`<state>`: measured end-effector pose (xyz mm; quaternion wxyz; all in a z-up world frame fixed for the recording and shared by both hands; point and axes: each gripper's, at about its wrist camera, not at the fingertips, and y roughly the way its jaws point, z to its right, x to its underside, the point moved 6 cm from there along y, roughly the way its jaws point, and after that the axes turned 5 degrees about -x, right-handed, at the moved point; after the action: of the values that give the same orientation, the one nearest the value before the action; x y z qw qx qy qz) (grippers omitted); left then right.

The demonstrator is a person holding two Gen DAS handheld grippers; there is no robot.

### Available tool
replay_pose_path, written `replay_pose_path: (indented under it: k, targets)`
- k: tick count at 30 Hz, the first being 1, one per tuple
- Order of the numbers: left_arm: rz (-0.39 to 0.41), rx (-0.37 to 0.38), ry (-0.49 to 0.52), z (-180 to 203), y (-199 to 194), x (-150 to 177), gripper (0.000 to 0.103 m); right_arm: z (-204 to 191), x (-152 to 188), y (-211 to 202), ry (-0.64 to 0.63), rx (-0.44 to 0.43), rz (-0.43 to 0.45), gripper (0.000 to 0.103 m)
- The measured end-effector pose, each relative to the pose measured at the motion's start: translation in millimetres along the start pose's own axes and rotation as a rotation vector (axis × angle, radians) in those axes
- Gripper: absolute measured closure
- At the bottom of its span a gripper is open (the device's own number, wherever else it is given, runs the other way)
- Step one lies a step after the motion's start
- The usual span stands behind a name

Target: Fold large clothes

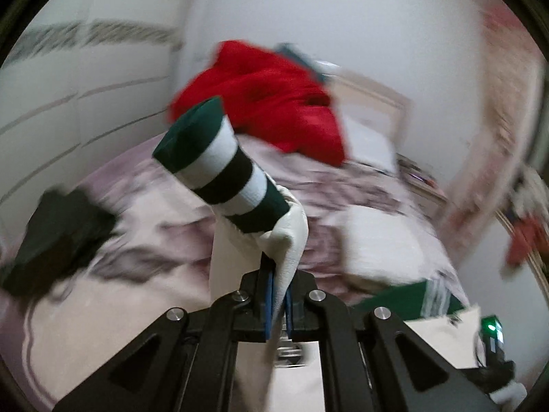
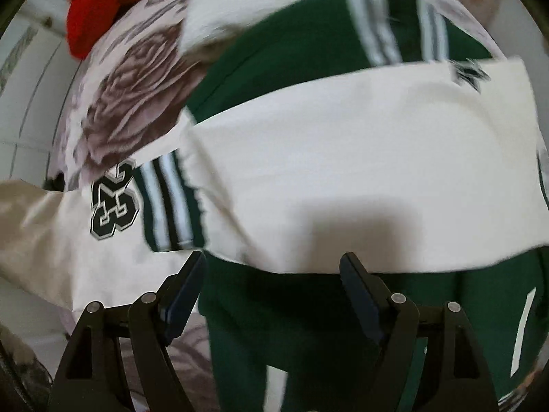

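Note:
A green and white varsity jacket (image 2: 343,158) lies on the bed, one white sleeve folded across its green body. My left gripper (image 1: 278,274) is shut on the other white sleeve (image 1: 274,230) and holds it up, its green-and-white striped cuff (image 1: 209,151) pointing away. My right gripper (image 2: 272,274) is open just above the jacket, its fingers (image 2: 187,285) astride the edge of the folded sleeve. A striped cuff (image 2: 168,202) and a "23" patch (image 2: 113,202) lie to its left.
The bed has a pale floral cover (image 1: 137,226). A red garment (image 1: 271,103) is heaped at the far side, a dark garment (image 1: 58,233) lies left. A white pillow (image 1: 384,240) lies right. White wardrobe doors (image 1: 68,86) stand behind.

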<state>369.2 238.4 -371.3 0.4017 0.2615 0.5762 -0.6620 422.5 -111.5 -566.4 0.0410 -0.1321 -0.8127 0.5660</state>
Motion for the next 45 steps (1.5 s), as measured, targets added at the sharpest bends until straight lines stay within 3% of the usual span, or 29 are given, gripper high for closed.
replay_pose_path:
  k: [5,10,14,17,20,23,25,27,29,35,40,43,45]
  targets:
    - [-0.054,0.204,0.205,166,13,14,0.1,99,4,-41,0.129,-0.013,0.024,0.022]
    - [-0.202,0.383,0.404,344,38,87,0.1,212,10,-82,0.251,0.029,0.052,0.022]
    - [-0.348,0.421,0.544,441,67,161,0.1,303,18,-106,0.347,0.054,0.059,0.022]
    - [-0.479,0.377,0.626,482,93,221,0.099,348,16,-117,0.367,0.055,0.05,0.022]
    - [-0.562,0.331,0.644,489,108,252,0.097,374,12,-123,0.374,0.001,0.046,0.022]
    - [-0.54,0.308,0.611,486,104,247,0.094,384,-3,-127,0.39,-0.115,0.052,0.022]
    - [-0.544,0.297,0.591,480,100,240,0.084,384,-8,-129,0.41,-0.218,0.069,0.022]
    - [-0.565,0.279,0.567,482,102,237,0.045,378,-21,-130,0.427,-0.325,0.079,0.022]
    - [-0.586,0.263,0.506,471,109,232,0.024,368,-40,-131,0.432,-0.429,0.088,0.022]
    - [-0.531,0.184,0.368,414,90,199,0.022,332,-83,-104,0.4,-0.547,0.032,0.022]
    - [-0.512,0.125,0.269,352,67,178,0.022,307,-104,-63,0.439,-0.615,-0.066,0.022]
    - [-0.494,-0.011,0.27,311,67,175,0.022,298,-107,-50,0.417,-0.579,-0.083,0.022]
    - [-0.5,-0.109,0.273,284,77,179,0.022,294,-104,-34,0.406,-0.512,-0.137,0.021]
